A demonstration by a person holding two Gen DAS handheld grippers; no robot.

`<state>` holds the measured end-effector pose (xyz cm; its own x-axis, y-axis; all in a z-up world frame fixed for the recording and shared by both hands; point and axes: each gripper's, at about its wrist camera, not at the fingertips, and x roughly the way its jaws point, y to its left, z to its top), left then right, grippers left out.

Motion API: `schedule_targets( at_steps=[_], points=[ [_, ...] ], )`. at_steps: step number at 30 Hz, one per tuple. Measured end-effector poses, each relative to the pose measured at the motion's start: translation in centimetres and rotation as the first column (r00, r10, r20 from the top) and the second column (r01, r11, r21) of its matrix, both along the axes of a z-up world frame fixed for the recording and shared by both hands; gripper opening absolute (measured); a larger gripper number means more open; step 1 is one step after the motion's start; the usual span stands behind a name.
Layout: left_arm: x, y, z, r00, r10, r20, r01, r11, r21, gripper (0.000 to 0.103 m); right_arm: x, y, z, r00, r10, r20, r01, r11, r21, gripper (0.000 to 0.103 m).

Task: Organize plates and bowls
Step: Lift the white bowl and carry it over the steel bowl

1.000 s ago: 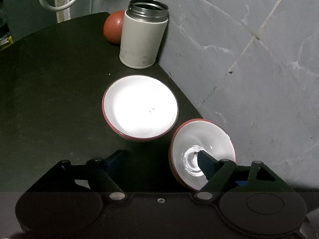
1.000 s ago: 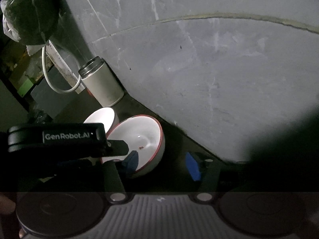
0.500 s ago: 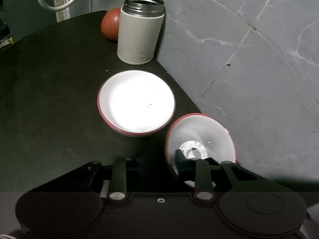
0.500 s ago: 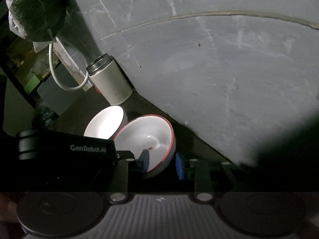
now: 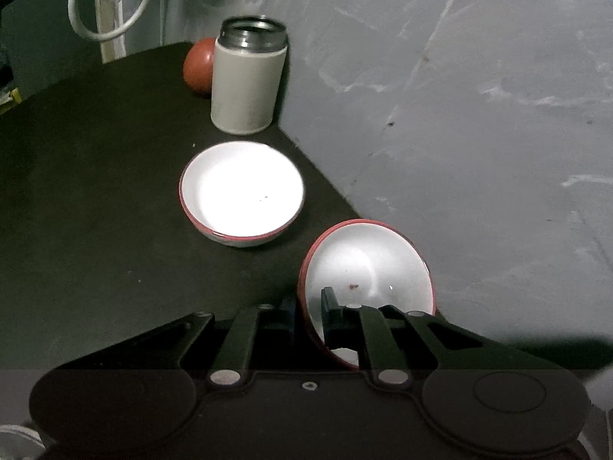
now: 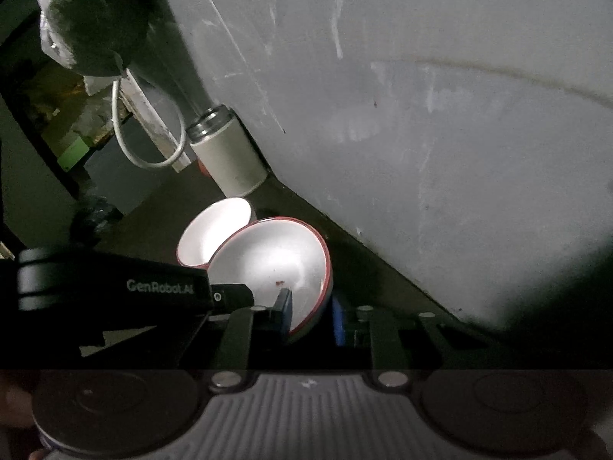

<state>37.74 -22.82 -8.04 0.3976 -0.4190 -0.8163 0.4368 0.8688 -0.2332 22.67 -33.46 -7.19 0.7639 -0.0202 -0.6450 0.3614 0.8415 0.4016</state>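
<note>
A white bowl with a red rim (image 5: 241, 188) sits upright on the black table (image 5: 95, 211). A second red-rimmed bowl (image 5: 367, 268) is tipped on its side near the wall, its opening facing the cameras. My left gripper (image 5: 308, 312) is shut on its near rim, one finger inside and one outside. My right gripper (image 6: 311, 316) is shut on the same tilted bowl (image 6: 276, 260), pinching its lower right wall. The upright bowl (image 6: 214, 230) shows just behind it.
An open grey canister (image 5: 249, 80) stands at the wall (image 5: 459, 115), with a red ball (image 5: 197, 65) behind it. A white cable (image 5: 111, 7) loops on a post at the table's far edge. A dark plastic bag (image 6: 88, 19) hangs above.
Both grippers went from wide open to shut on the tilted bowl's rim. The bowl now stands steeper and sits a little higher in both views.
</note>
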Motion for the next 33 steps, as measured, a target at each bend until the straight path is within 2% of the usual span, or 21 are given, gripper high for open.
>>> schedule_targets(
  at_steps=[7,15,21,25,33],
  points=[
    [-2.9,1.4,2.6,0.999,-0.002,0.047,0.004,0.999,-0.049,0.013,-2.2,-0.1,2.4,0.997,0.068,0.033,-0.067,0.998,-0.019,0.024],
    [-6.2,4.2,4.3,1.0,0.009,0.028,-0.006,0.997,-0.08,0.014,-4.6,0.4,4.6,0.979,0.198,0.044,-0.198,0.98,-0.007,0.024],
    [-7.9,6.5,4.7,1.0,0.012,-0.014,-0.013,0.998,-0.069,0.014,-5.7,1.1,4.9,0.951,0.308,0.017,-0.309,0.951,0.029,0.024],
    [-8.7,7.6,4.3,0.999,0.004,-0.045,-0.006,0.999,-0.049,0.014,-6.3,2.0,5.0,0.923,0.384,-0.006,-0.384,0.923,0.015,0.024],
    [-9.5,8.9,3.1,0.994,-0.008,-0.11,0.007,1.0,-0.007,0.014,-7.5,3.3,4.9,0.882,0.468,-0.051,-0.468,0.884,0.016,0.024]
  ],
)
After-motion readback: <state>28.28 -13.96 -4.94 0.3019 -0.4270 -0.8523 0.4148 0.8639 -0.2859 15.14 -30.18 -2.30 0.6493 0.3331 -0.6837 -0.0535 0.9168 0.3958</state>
